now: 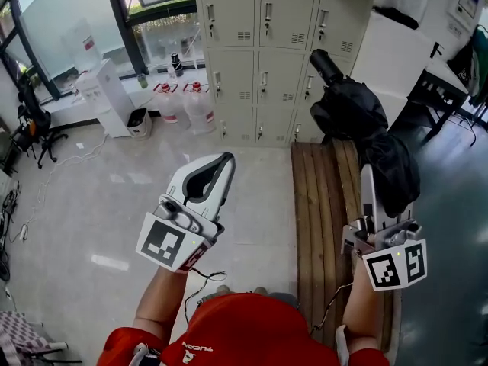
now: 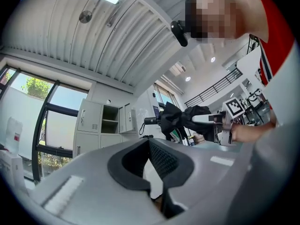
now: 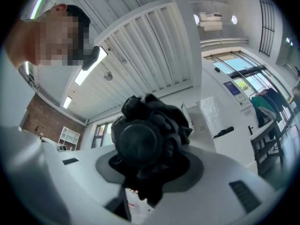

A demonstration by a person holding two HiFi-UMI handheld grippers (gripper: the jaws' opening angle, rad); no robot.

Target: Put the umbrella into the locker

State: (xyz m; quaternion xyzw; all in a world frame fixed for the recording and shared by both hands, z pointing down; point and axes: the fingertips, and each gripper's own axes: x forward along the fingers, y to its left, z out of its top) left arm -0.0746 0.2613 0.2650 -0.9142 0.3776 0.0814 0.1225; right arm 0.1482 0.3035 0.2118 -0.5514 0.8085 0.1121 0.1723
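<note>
Head view: right gripper [image 1: 368, 175] clamped on the folded black umbrella [image 1: 354, 113], which points ahead of it toward the grey lockers [image 1: 263, 52]; left gripper [image 1: 226, 158] closed on nothing. Only the left gripper view shows an open locker compartment [image 2: 109, 121] (the doors beside it are shut). A wooden bench [image 1: 316, 219] lies under the right gripper, and pale floor [image 1: 99, 204] under the left.

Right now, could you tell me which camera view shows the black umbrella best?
The head view: the umbrella shows along its whole length, from its cylindrical end down to the folds gripped in the right gripper. The right gripper view sees it only end-on, filling the jaws. The left gripper view shows it small and side-on.
</note>
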